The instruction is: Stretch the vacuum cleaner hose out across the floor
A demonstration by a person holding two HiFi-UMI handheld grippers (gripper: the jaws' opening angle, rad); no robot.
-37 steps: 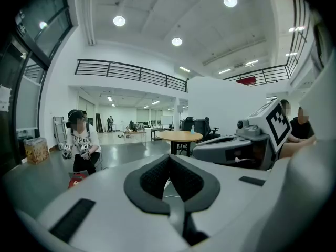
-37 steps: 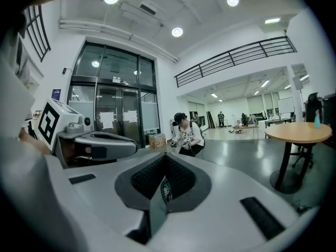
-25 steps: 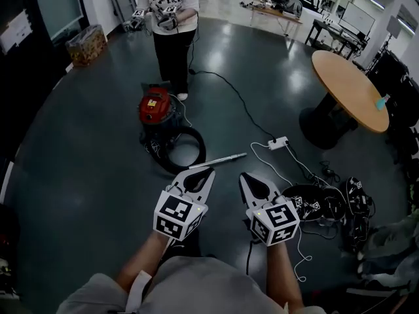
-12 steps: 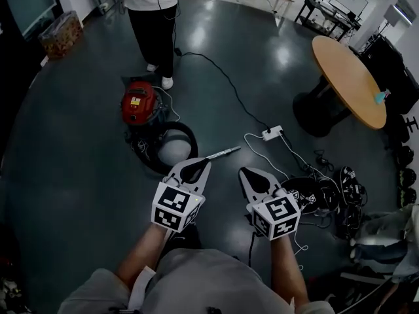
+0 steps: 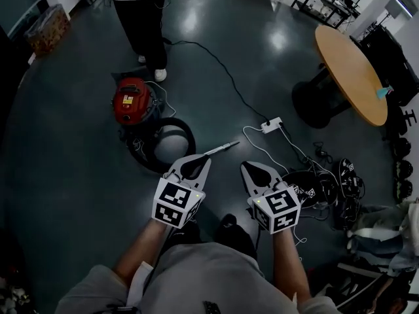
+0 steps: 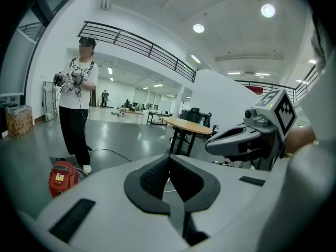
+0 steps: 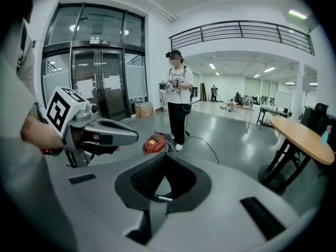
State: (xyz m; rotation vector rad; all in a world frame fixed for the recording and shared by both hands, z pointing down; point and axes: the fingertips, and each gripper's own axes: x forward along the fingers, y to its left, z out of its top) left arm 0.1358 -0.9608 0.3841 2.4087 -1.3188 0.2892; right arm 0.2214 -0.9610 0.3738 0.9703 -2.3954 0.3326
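**Near:** left claw [image 5: 196,164] and right claw [image 5: 252,173], side by side at 12 o'clock, each with jaws together and nothing between them.

**Floor, 11 o'clock:** vacuum hose [image 5: 191,141], coiled in a loop, with its metal wand [image 5: 222,149] just beyond the left claw.

**Further, 11 o'clock:** red vacuum cleaner [image 5: 131,100], beside the coil.

**Far, 2 o'clock:** round table [image 5: 353,77].

**Step:** judged the approach, with the hose not yet gripped.

**Next:** likely open one claw, lower it to the wand, clamp, and draw it away from the cleaner.

One vacuum cleaner [image 5: 131,100], one hose [image 5: 191,141], one round table [image 5: 350,70], one power strip [image 5: 270,124].
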